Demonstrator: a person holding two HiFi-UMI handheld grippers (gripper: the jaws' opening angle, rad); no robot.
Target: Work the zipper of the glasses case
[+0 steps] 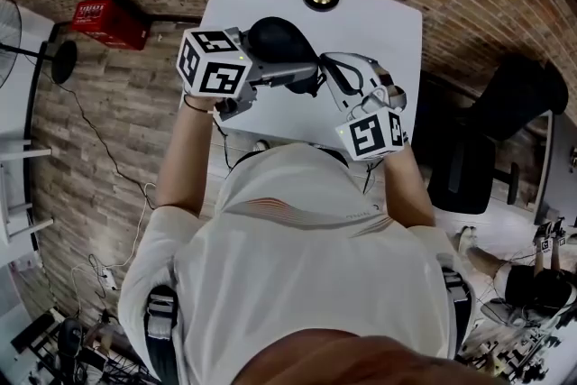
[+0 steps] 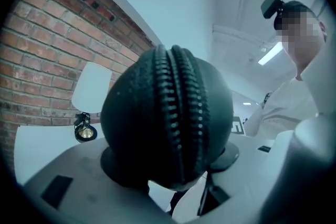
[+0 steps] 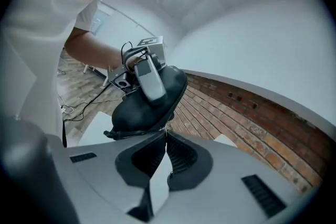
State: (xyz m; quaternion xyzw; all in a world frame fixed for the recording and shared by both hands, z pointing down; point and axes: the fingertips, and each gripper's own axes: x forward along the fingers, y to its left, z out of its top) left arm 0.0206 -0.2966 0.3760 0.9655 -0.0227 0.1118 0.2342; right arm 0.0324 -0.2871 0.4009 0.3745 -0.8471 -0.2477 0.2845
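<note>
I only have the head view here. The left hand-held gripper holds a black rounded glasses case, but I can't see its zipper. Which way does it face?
Observer: In the left gripper view, the black oval glasses case sits clamped in the left hand-held gripper. Its toothed zipper runs top to bottom, facing that camera.
Reviewer: Are the other jaws open?
Observer: No. The right gripper view shows the right hand-held gripper with its jaws together and its tips against the case's edge. Whether a pull is pinched, I cannot tell.
</note>
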